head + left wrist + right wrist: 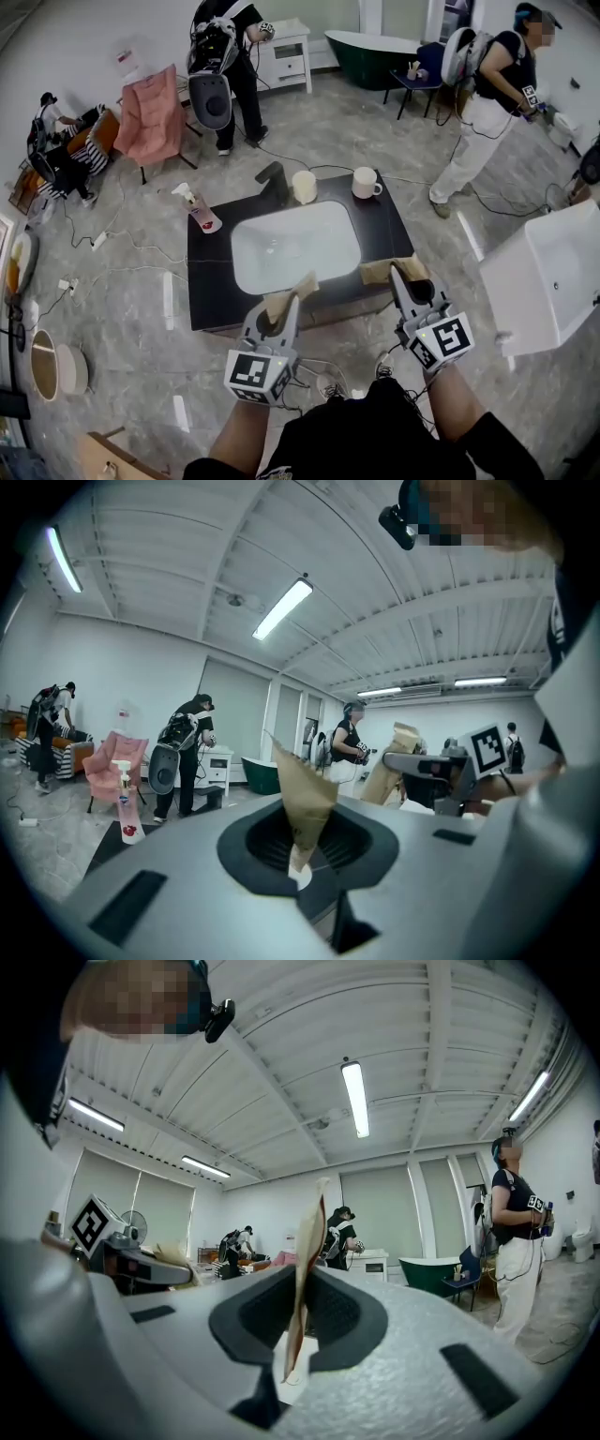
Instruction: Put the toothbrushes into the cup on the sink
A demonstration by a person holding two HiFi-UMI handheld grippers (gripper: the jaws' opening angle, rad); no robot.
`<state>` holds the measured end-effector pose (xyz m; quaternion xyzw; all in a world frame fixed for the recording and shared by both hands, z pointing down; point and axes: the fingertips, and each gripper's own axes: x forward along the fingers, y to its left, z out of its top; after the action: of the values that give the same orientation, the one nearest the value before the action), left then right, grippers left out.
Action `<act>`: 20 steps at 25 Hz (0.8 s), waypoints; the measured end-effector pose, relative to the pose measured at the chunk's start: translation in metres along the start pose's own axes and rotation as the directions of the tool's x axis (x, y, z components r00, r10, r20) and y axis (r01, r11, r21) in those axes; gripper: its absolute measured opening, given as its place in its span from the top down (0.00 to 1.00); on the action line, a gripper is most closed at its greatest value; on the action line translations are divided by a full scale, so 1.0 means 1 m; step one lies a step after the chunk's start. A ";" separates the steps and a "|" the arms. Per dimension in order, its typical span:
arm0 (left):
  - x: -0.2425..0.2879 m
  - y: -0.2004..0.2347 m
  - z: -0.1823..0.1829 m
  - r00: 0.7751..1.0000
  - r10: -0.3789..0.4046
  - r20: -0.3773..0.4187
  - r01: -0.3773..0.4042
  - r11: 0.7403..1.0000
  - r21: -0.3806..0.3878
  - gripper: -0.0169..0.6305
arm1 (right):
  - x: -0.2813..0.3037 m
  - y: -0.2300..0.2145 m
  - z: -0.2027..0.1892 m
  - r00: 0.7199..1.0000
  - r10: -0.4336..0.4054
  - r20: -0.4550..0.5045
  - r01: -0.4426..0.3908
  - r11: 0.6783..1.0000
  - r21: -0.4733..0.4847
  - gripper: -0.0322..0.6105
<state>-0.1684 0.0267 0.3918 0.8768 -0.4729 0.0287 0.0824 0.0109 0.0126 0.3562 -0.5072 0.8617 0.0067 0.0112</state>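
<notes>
Two paper packets held at the near edge of the counter (208,281)

The left hand-held gripper (284,309) is clamped on a creased brown packet (292,292) in front of the sink (246,253). Behind the basin, well apart from both grippers, stand a cream cup (304,186) and a white mug (365,182). The right hand-held gripper (405,281) pinches a flat brown packet (382,272).

Table (208,291): black top. Sink (281,255): white. Far edge: cream cup (304,186), white mug (364,182). Left packet (305,284), right packet (375,273): brown paper. Left gripper (289,305), right gripper (401,277): grey, with black-and-white square markers.
</notes>
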 end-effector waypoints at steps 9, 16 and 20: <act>0.032 -0.001 0.010 1.000 0.022 0.009 -0.022 1.000 0.006 0.92 | 0.023 -0.035 0.009 1.000 0.024 0.016 -0.024 1.000 -0.004 0.90; 0.083 -0.001 0.014 0.995 0.096 -0.008 -0.096 0.995 0.013 0.92 | 0.060 -0.086 0.001 0.995 0.097 0.018 -0.098 0.995 0.022 0.90; 0.120 -0.002 0.017 0.989 0.145 -0.019 -0.144 0.989 0.013 0.92 | 0.084 -0.122 -0.008 0.990 0.140 0.015 -0.141 0.989 0.040 0.90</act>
<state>-0.1012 -0.0735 0.3905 0.8403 -0.5342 0.0460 0.0800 0.0769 -0.1202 0.3621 -0.4449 0.8951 -0.0074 0.0262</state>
